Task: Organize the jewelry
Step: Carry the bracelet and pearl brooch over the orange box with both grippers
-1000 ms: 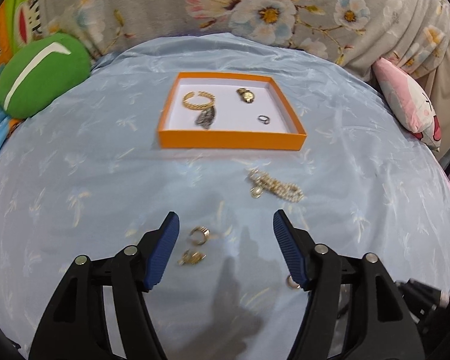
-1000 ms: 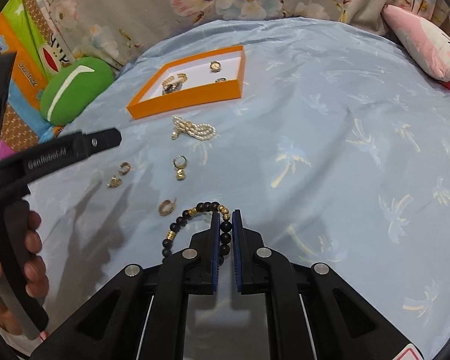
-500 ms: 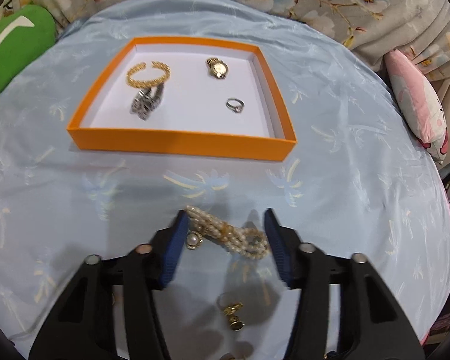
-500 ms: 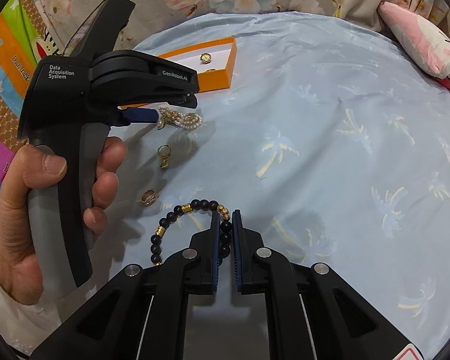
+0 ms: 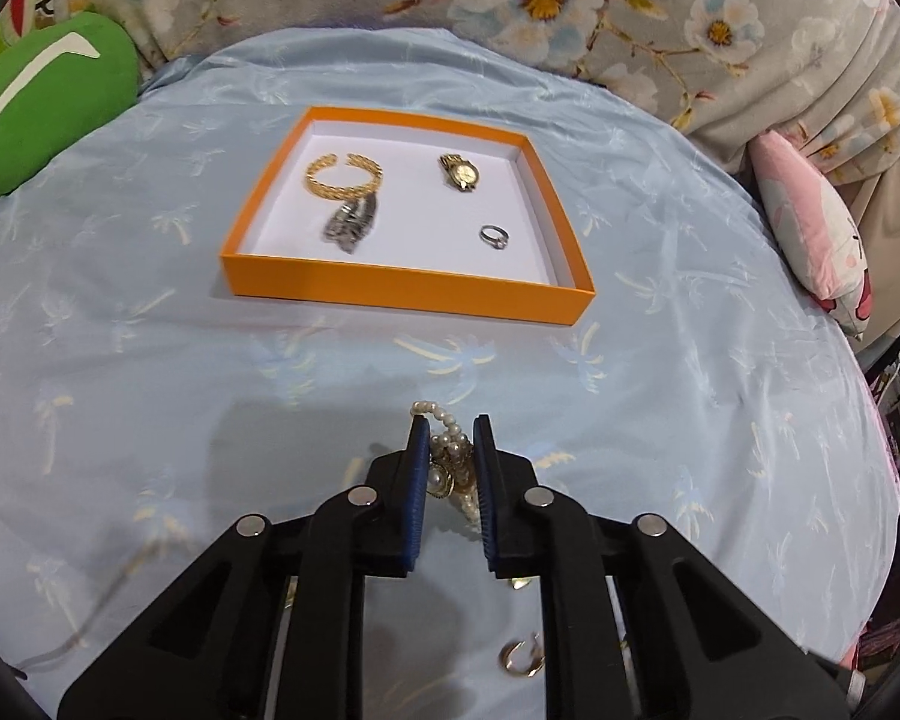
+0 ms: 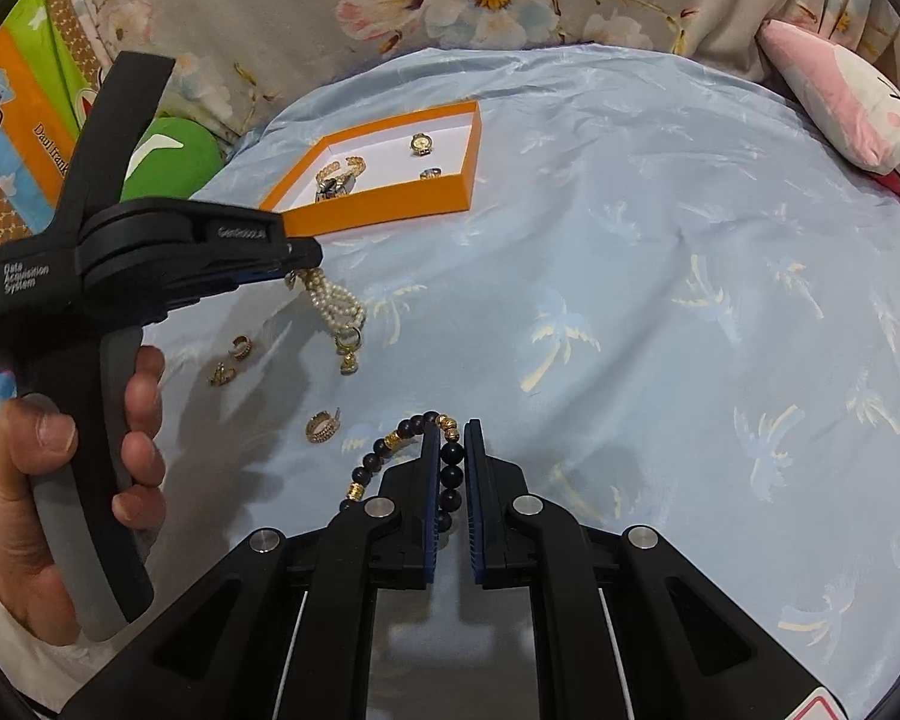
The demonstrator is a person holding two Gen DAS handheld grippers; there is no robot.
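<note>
**Both bracelets pinched, neither one in the box yet**

So right now the left gripper [image 5: 448, 441] has its jaws squeezed nearly together on the pearl bracelet [image 6: 336, 306]. From the right-hand camera you can see the strands dangling off the tips, lifted above the blue cloth [image 5: 150, 360]. The bottom of the bunch hangs right at a gold earring [image 6: 349, 348], and I can't tell if the two are touching or hooked. The right gripper [image 6: 448, 438] is clamped almost fully closed on the black bead bracelet [image 6: 390, 450], which trails out to the left, low over the cloth.

The orange box [image 5: 402, 291] sits well ahead of both, already holding a gold bangle [image 5: 345, 175], a watch [image 5: 461, 171], a ring [image 5: 493, 236] and a silvery piece I can't make out.

What I'd worry about:
- the pearls are only caught at one bunched spot, so a quick swing could let the strands slide out
- if that earring is snagged, it could ride along, then drop somewhere short of the box
- dangling strands might catch the box's near wall and shove it if carried too low
- loose earrings [image 6: 322, 425] lie near the black beads, easy to drag along
</note>
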